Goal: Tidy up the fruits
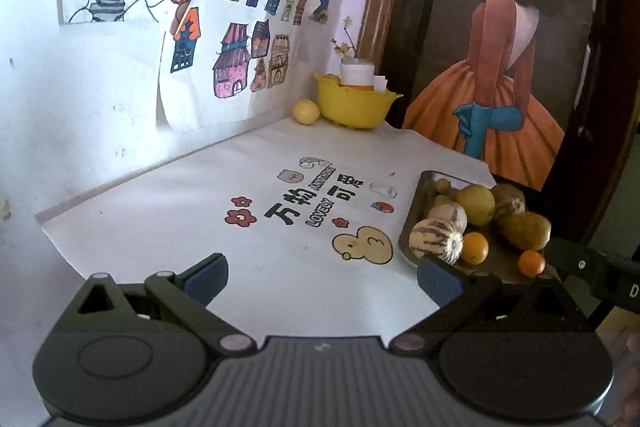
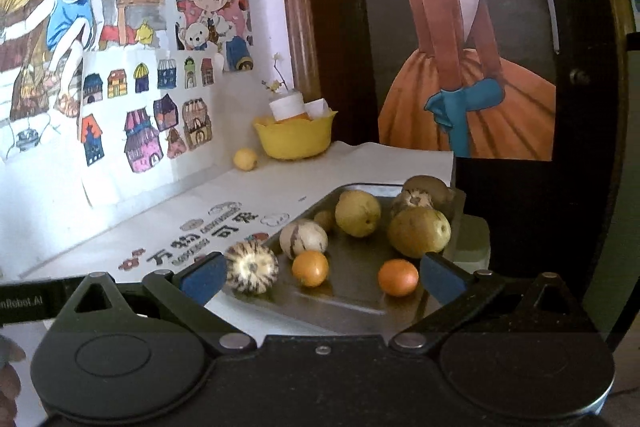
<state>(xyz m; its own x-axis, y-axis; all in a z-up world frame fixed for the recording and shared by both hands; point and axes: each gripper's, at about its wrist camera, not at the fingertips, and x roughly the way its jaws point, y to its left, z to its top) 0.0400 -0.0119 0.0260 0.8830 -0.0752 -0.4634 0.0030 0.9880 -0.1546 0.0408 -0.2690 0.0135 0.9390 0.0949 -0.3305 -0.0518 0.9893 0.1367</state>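
We note a white wall (image 1: 80, 99) rising directly behind the surface (image 1: 200, 227), which is covered in a white sheet printed with cartoon figures, flowers and dark lettering. Taped to that wall are children's drawings (image 2: 60, 27), and below them a sheet of coloured houses (image 1: 240, 47) hangs loose, reaching the surface. To the right of the wall stands a brown wooden frame edge (image 2: 296, 27), then a large dark poster (image 1: 508, 47) of a girl in an orange dress with sunflowers in her hair, propped at the surface's far right corner. Light is soft and diffuse; the poster side sits darker than the wall.
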